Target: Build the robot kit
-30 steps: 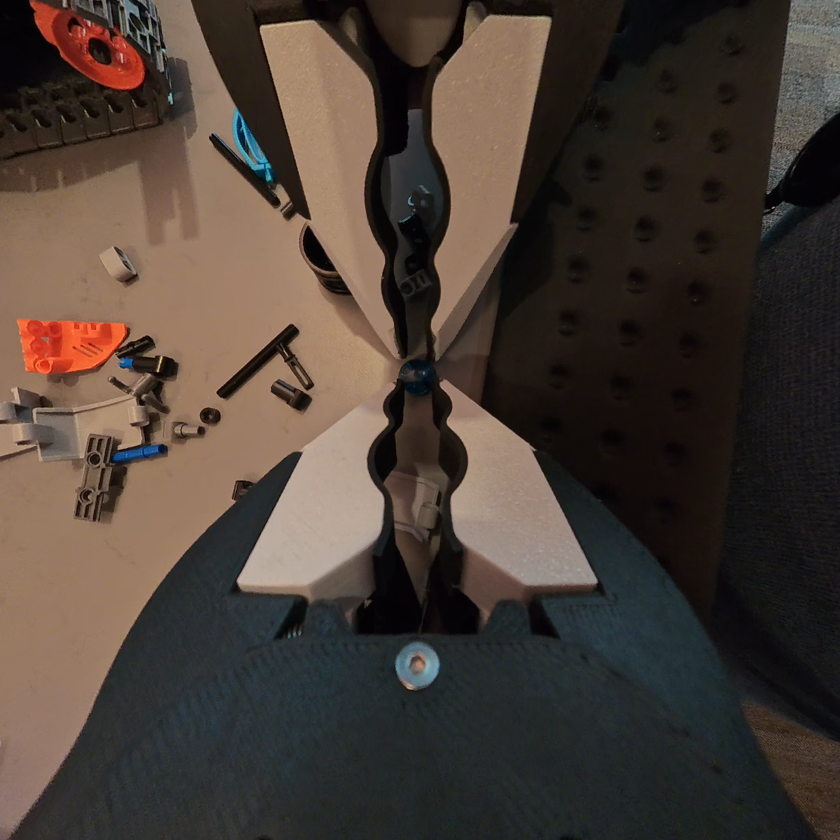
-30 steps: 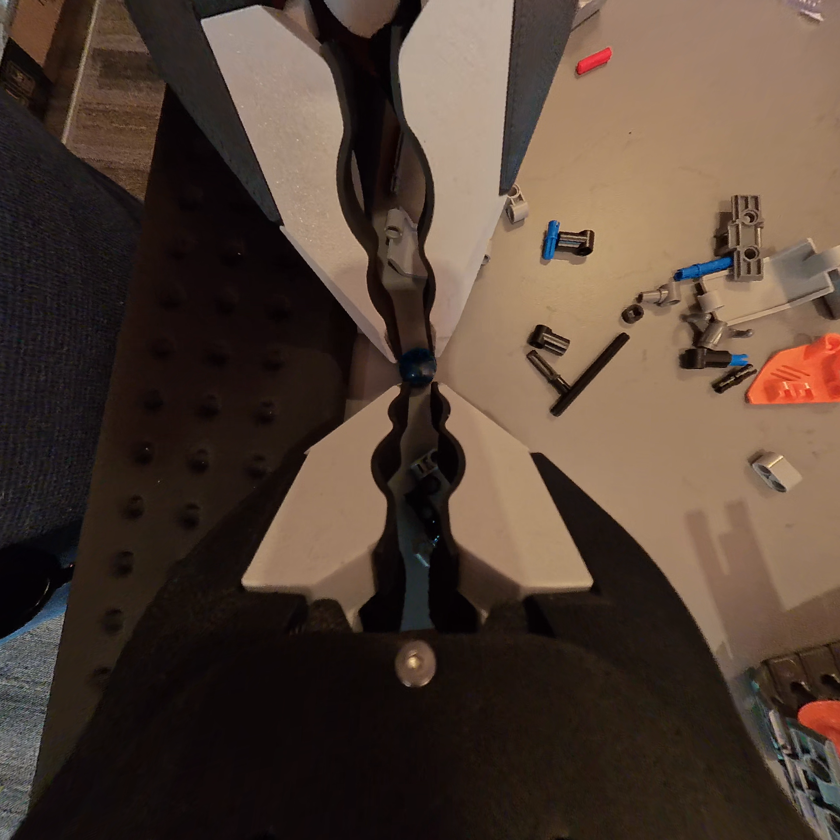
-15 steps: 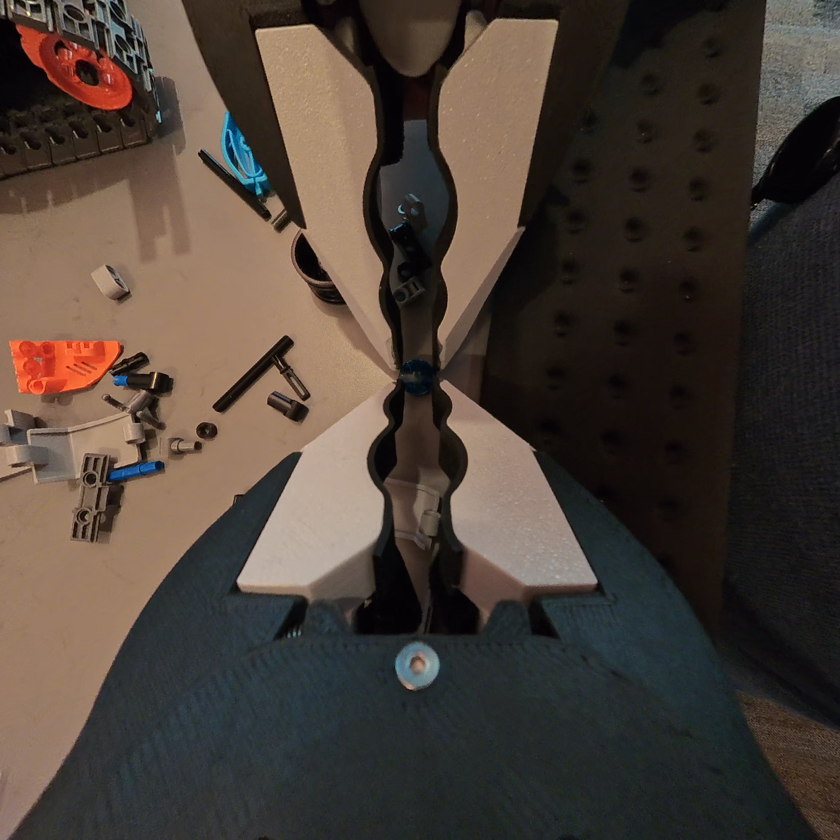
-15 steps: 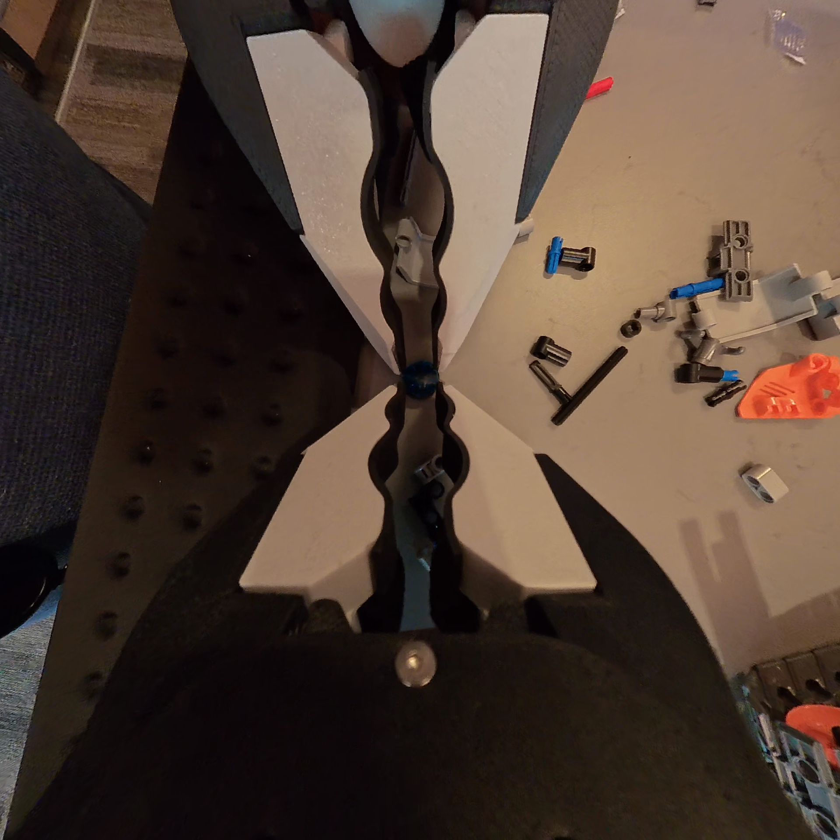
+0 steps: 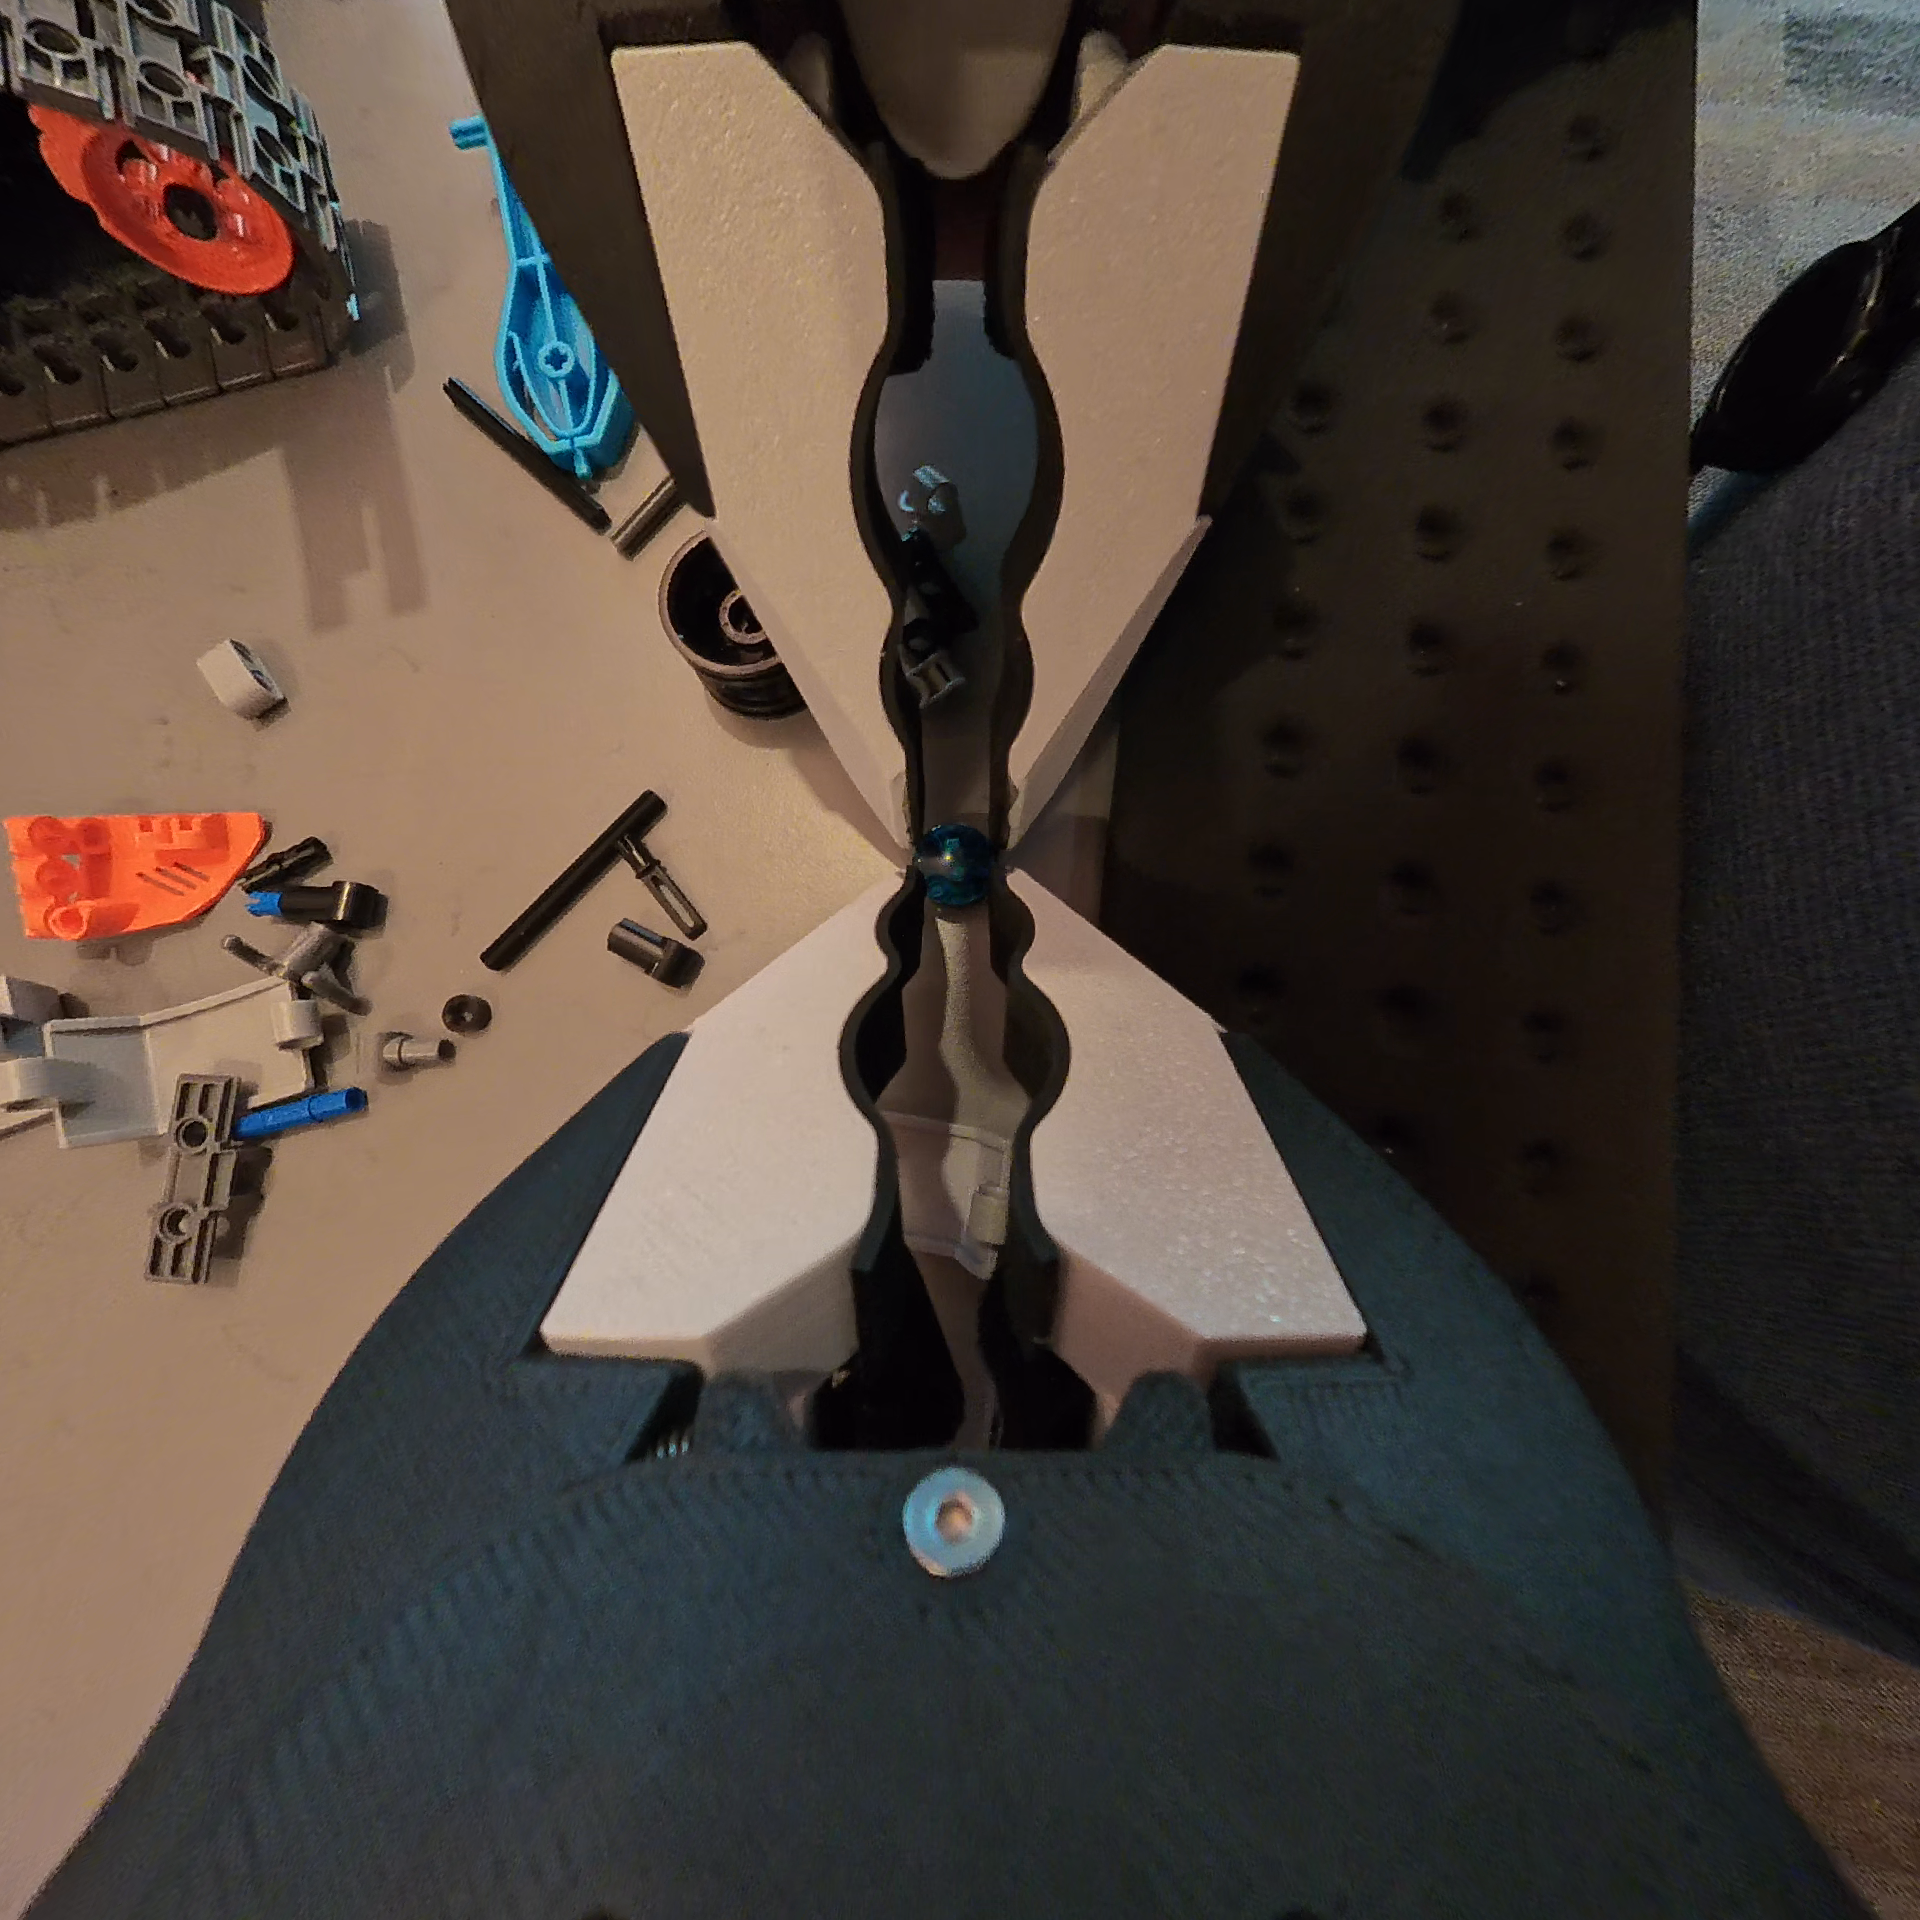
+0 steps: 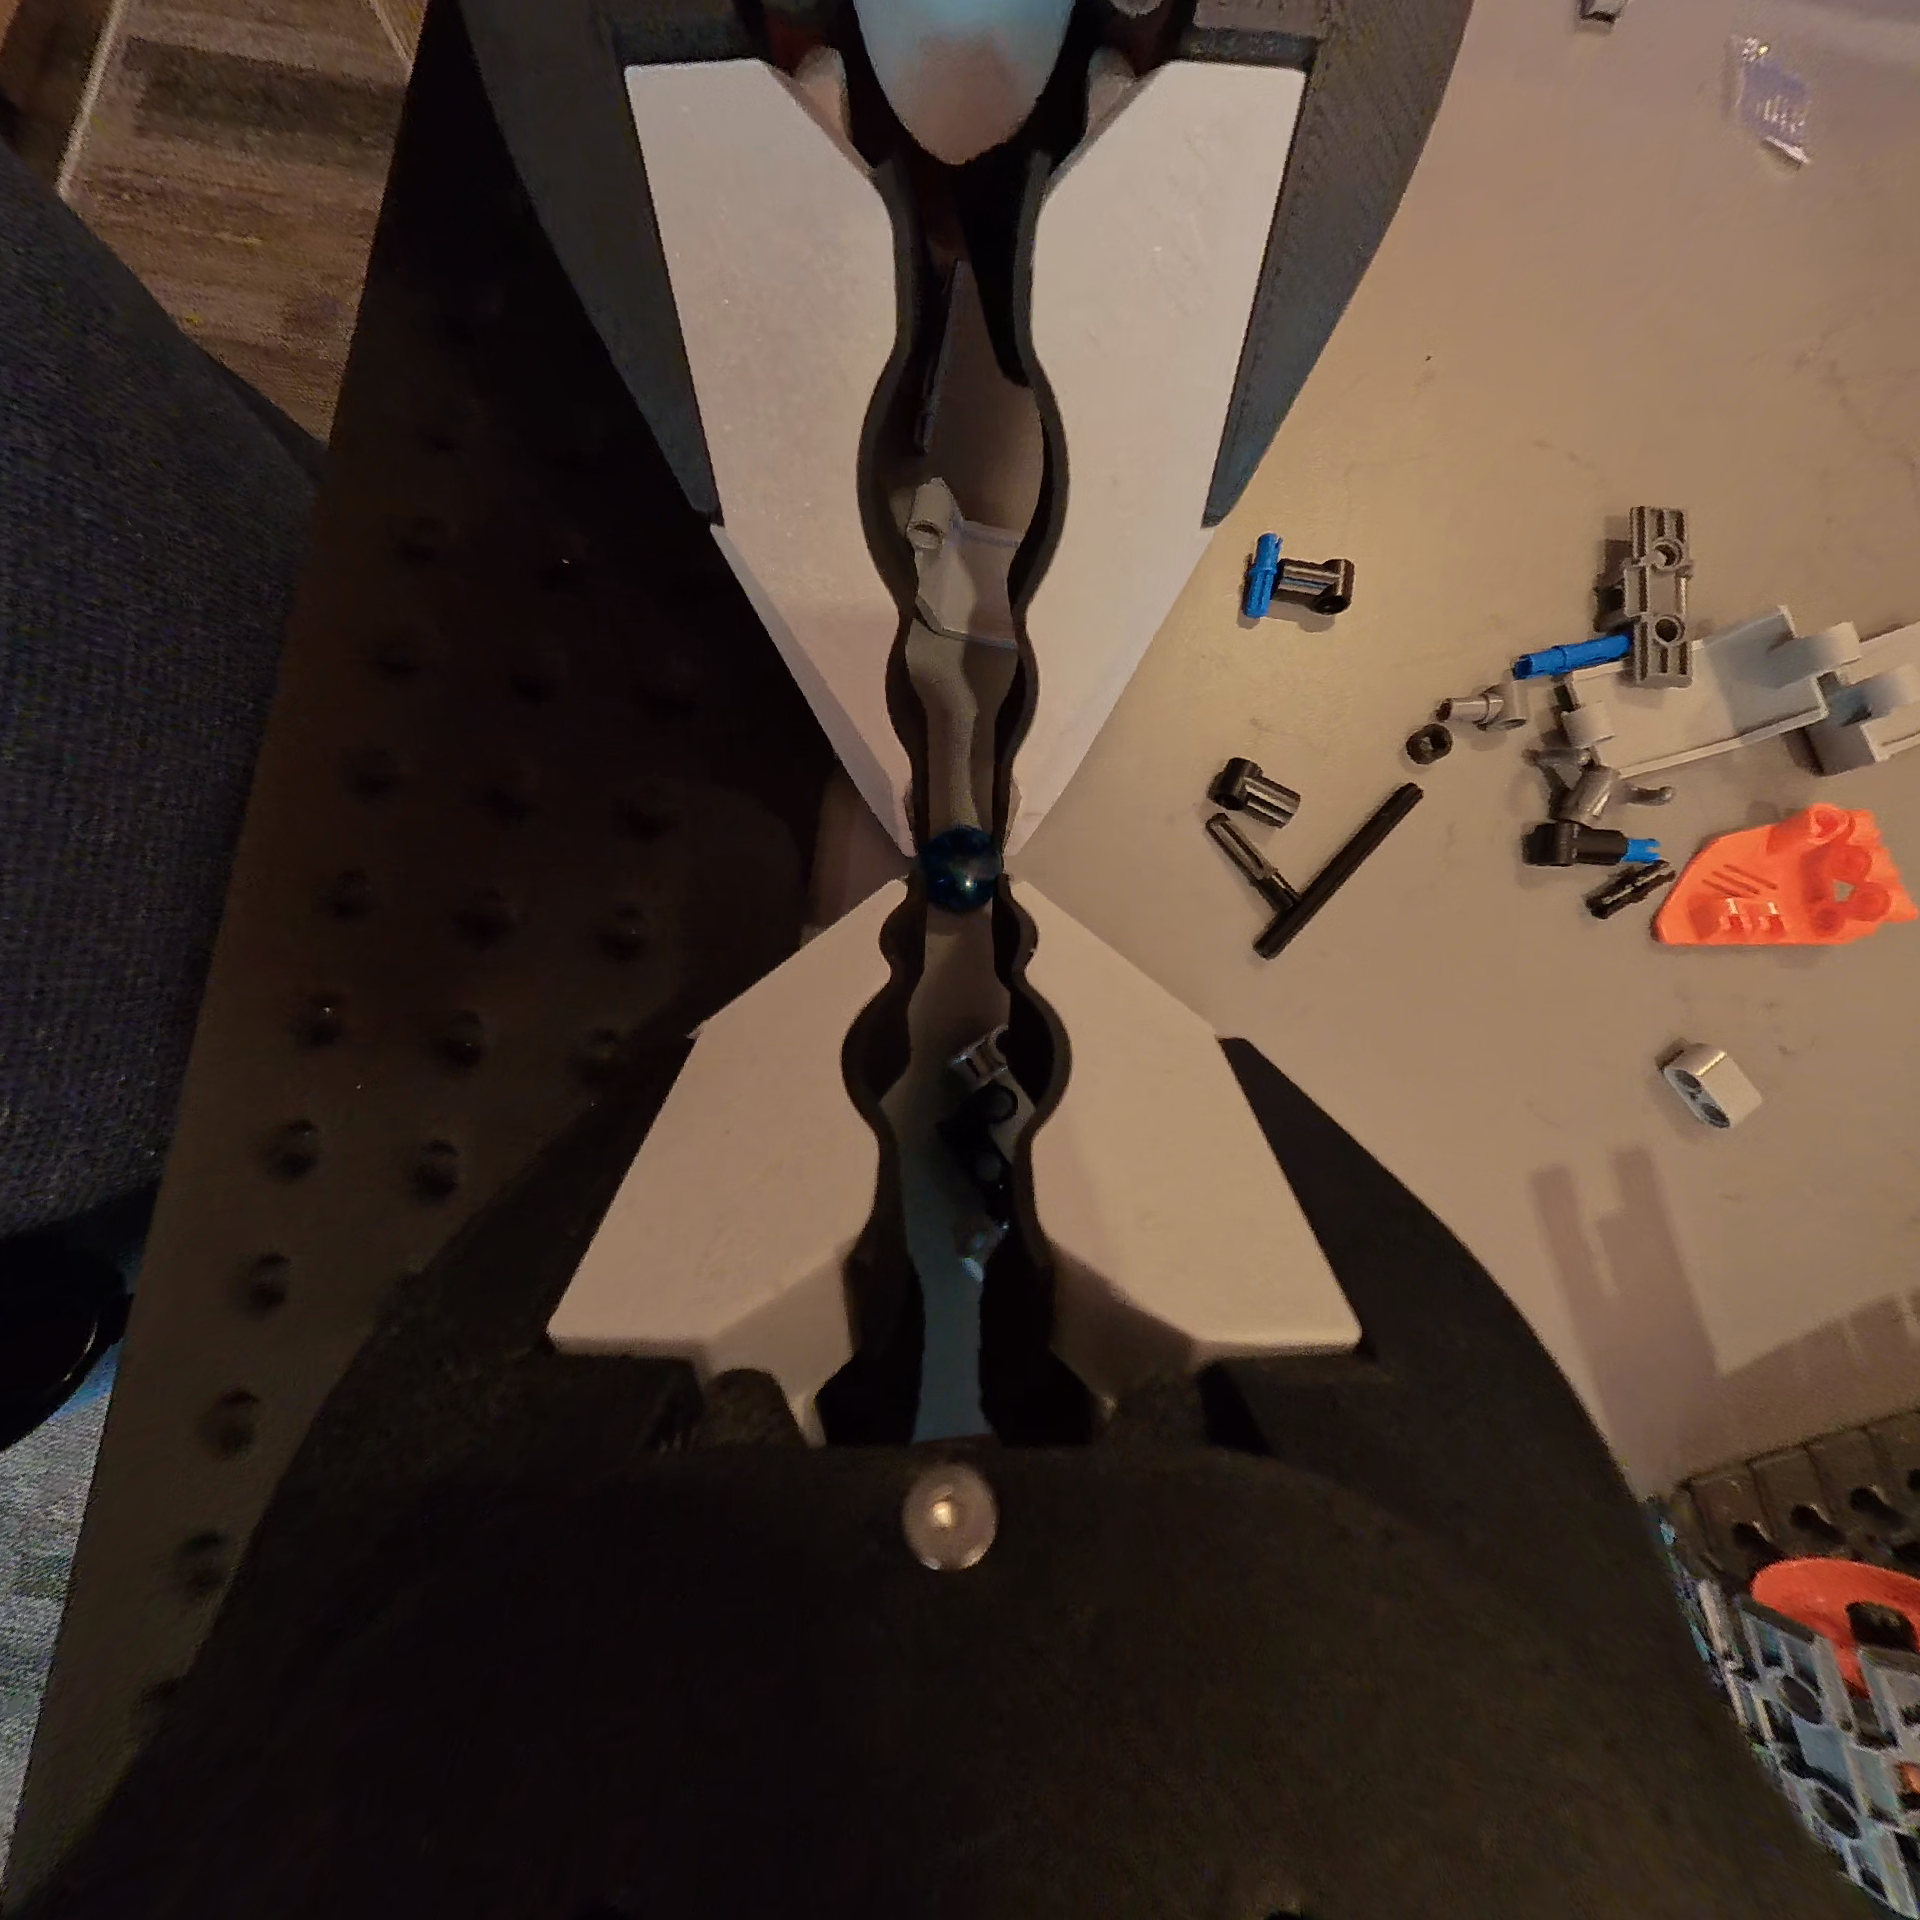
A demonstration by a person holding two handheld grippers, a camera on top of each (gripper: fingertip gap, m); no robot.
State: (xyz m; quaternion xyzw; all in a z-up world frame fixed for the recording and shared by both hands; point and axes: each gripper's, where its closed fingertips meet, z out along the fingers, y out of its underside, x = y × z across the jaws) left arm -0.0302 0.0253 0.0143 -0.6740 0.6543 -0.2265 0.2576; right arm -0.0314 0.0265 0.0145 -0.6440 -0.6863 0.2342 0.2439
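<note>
The right gripper (image 6: 956, 920) has swung from a tilt into a straight line with the left gripper (image 5: 957, 925). More of the light-blue piece (image 5: 551, 343) now shows past its shell, and the small blue ball (image 5: 956, 876) has kept its place.

Both pairs of white fingers (image 5: 1143, 1143) are drawn in to a narrow slit. They meet tip to tip, and each pair presses on the ball from either side, above the tabletop's (image 5: 436, 748) edge. A pale grey part shows in the slit of the left pair and a black-and-grey part in the slit of the right pair. I cannot tell whether they are gripped.

A dark perforated board (image 5: 1403, 727) lies just beside the fingers, with dark fabric beyond it. On the other side, one black wheel (image 5: 732, 634) sits partly hidden behind the right gripper's finger.

Farther out on the tabletop are:
- one black rod (image 5: 571, 878)
- one orange panel (image 5: 125, 873)
- one small pale block (image 5: 241, 675)
- one curved grey panel (image 5: 156, 1049)
- one holed grey beam (image 5: 197, 1174)
- three blue-tipped pins (image 6: 1569, 655)

A tracked model (image 5: 156, 197) with an orange wheel fills the far corner.
</note>
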